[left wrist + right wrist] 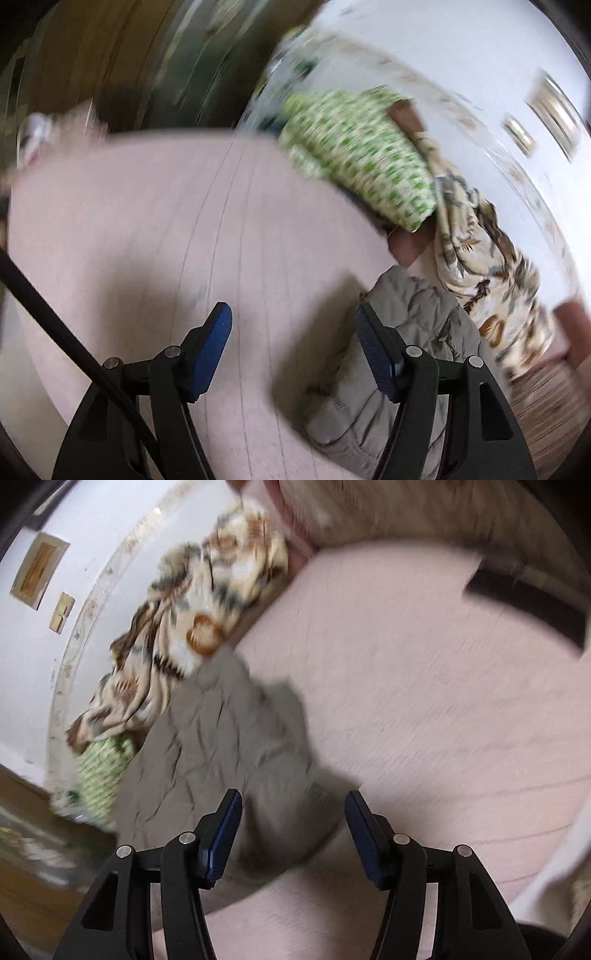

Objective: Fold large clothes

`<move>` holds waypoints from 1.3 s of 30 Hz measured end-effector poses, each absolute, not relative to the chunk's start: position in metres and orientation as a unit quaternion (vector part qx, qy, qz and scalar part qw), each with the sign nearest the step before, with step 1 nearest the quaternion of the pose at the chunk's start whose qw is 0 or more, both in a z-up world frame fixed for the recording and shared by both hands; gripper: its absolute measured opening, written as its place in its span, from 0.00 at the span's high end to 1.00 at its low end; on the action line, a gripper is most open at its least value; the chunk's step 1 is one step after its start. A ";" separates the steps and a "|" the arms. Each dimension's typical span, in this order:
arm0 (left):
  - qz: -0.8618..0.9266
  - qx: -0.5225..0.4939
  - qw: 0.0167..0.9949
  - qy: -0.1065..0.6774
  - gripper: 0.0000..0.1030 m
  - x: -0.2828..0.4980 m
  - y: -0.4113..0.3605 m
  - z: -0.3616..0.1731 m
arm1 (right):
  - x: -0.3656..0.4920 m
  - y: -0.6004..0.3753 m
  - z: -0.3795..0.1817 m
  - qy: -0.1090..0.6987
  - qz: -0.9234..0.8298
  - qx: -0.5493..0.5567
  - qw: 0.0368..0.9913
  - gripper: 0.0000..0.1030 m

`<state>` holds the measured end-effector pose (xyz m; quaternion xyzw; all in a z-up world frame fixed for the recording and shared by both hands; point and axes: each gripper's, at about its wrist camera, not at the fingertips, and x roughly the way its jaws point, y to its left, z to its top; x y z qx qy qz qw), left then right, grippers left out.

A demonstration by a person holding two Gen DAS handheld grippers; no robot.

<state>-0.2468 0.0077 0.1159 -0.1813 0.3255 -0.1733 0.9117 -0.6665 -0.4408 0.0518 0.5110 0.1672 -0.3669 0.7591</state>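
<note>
Right wrist view: right gripper (293, 830) and left gripper (293, 350) both released above grey garment (221, 746).

Item count on the pink bed surface.
One grey garment (221, 746), one leaf-print cloth (177, 627), one green-patterned cloth (362, 155); two wall plaques (38, 570) (61, 612); two grippers, left gripper (293, 354) and right gripper (293, 836), two fingers each.

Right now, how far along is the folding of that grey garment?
Done: nothing looks folded. The grey garment lies crumpled on the pink bed surface, beside the floral cloth and the green-patterned cloth.
In hand: nothing. The left gripper and right gripper are both open, near the grey garment.
Left: grasping, spreading and folding it. Both views are blurred, so fine detail is uncertain.
</note>
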 end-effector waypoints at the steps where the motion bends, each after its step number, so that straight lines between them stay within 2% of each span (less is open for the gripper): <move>1: -0.186 -0.154 0.921 0.305 0.34 -0.255 -0.004 0.125 | -0.670 -0.438 0.062 0.155 -0.384 0.492 0.766 0.38; 3: -0.224 -0.098 0.930 0.275 0.34 -0.273 -0.034 0.138 | -0.666 -0.430 0.086 0.135 -0.405 0.430 0.796 0.38; 6: -0.289 -0.019 0.924 0.250 0.34 -0.301 -0.083 0.148 | -0.627 -0.413 0.108 0.165 -0.370 0.341 0.848 0.38; 10: -0.368 0.076 0.883 0.281 0.34 -0.327 -0.159 0.137 | -0.557 -0.388 0.110 0.224 -0.279 0.283 0.890 0.43; 11: -0.378 0.088 0.874 0.292 0.34 -0.330 -0.174 0.132 | -0.542 -0.384 0.112 0.236 -0.268 0.269 0.894 0.46; 15: -0.384 0.115 0.866 0.300 0.34 -0.334 -0.206 0.119 | -0.487 -0.377 0.112 0.267 -0.247 0.220 0.905 0.47; 20: -0.372 0.132 0.853 0.342 0.34 -0.324 -0.213 0.092 | -0.442 -0.373 0.089 0.312 -0.241 0.195 0.898 0.47; 26: -0.357 0.172 0.852 0.343 0.31 -0.325 -0.228 0.071 | -0.423 -0.376 0.064 0.356 -0.256 0.172 0.882 0.45; 39: -0.344 0.178 0.861 0.330 0.29 -0.326 -0.230 0.057 | -0.419 -0.371 0.048 0.369 -0.265 0.147 0.879 0.44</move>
